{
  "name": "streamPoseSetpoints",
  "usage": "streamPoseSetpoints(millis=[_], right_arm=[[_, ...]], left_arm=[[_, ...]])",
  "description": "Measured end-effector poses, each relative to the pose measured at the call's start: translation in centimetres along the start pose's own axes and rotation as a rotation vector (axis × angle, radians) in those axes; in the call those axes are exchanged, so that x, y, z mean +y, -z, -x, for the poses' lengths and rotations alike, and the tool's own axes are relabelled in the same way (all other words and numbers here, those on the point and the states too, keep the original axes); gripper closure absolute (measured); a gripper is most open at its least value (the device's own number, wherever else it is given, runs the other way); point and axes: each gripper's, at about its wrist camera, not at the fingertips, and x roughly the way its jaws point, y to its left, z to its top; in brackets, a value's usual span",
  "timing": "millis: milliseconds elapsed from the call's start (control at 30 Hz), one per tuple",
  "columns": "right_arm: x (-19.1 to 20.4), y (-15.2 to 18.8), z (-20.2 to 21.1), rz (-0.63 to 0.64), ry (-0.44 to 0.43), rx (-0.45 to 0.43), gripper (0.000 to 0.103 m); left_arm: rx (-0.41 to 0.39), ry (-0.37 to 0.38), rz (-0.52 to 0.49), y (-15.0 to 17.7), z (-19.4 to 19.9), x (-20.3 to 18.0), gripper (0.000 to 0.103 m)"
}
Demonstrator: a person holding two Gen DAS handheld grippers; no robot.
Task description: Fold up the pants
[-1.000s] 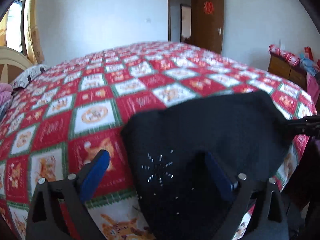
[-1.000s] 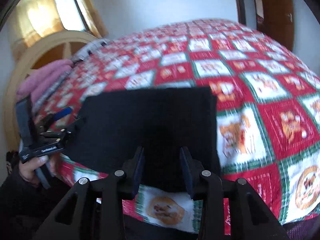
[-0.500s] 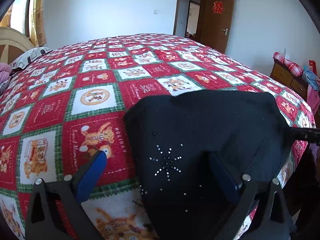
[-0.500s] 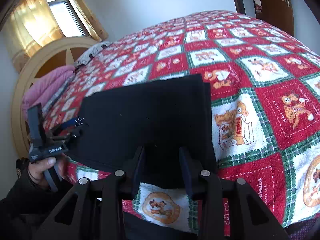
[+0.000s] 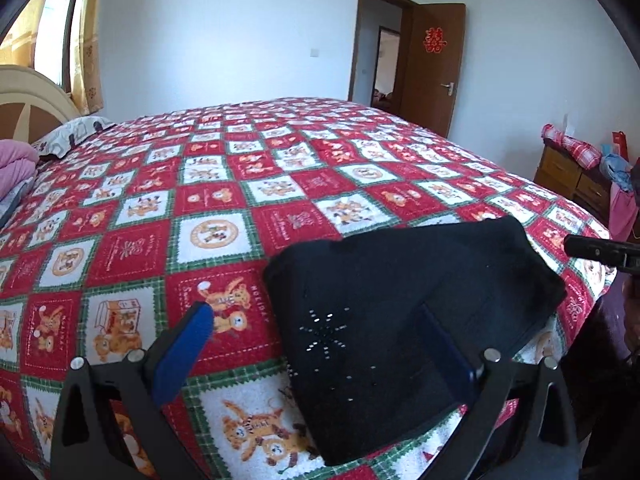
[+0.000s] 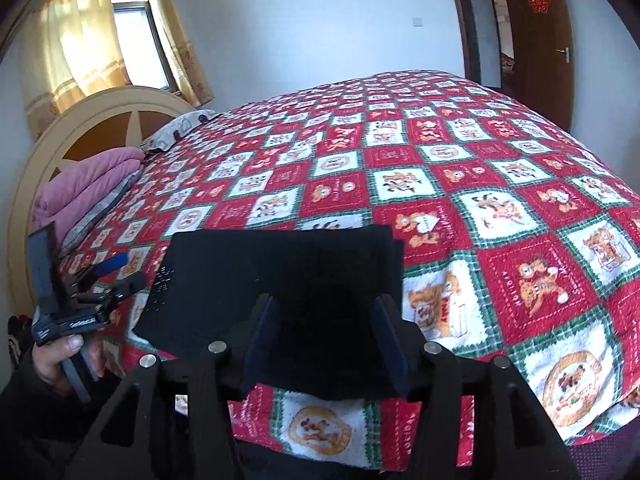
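Observation:
The black pants (image 5: 400,304) lie folded into a compact rectangle at the near edge of the bed, with a small rhinestone star on top. They also show in the right wrist view (image 6: 288,280). My left gripper (image 5: 316,320) is open and empty, just short of the pants' left end; it also shows in the right wrist view (image 6: 116,272). My right gripper (image 6: 326,308) is open and empty, held back over the pants' near edge. Its tip shows at the right of the left wrist view (image 5: 600,252).
The bed carries a red, white and green checked blanket (image 5: 240,200). Pink folded bedding (image 6: 84,188) and a pillow (image 5: 76,132) lie by the headboard (image 6: 100,120). A wooden dresser (image 5: 576,180) stands right, and an open door (image 5: 432,68) is behind.
Both grippers have drawn back and up from the folded pants. The right gripper's fingers have spread wider. The pants have not moved.

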Motion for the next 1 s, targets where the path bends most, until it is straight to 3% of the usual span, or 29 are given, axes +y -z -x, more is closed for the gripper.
streamPoseSetpoints(millis=[267,367,533,633,667,700,867,1000], right_arm=[[-2.8,-0.3,-4.3,-0.093,0.003,0.066,0.049],[-4.0,0.2,-5.8,-0.123,0.022,0.085,0.049],[-5.8,0.8,-7.7,-0.239,-0.143,0.104,0.049],[-5.6,0.9,-8.2,-0.247,-0.165,0.111,0.058],[-5.6,0.8,-7.9,-0.245,-0.179,0.102,0.073],[-5.5,0.8,-7.6,-0.248,-0.199,0.090,0.077],[-2.6,-0.5,-5.0,-0.152,-0.200,0.016,0.079],[0.2,-3.3,-3.9,-0.067,-0.224,-0.008,0.079]], left_arm=[[0.078,-0.006,0.082,2.0,-4.2,2.2,0.000],[0.039,0.000,0.078,2.1,-4.2,2.0,0.000],[0.036,0.084,0.067,1.6,-4.7,1.2,0.001],[0.040,0.166,0.036,1.3,-4.7,0.1,0.048],[0.033,0.163,0.025,1.2,-4.6,0.0,0.068],[0.034,0.177,0.017,1.1,-4.5,-0.1,0.080],[0.011,0.258,0.119,0.6,-3.5,2.2,0.088],[-0.055,0.238,0.158,-0.7,-1.6,4.4,0.089]])
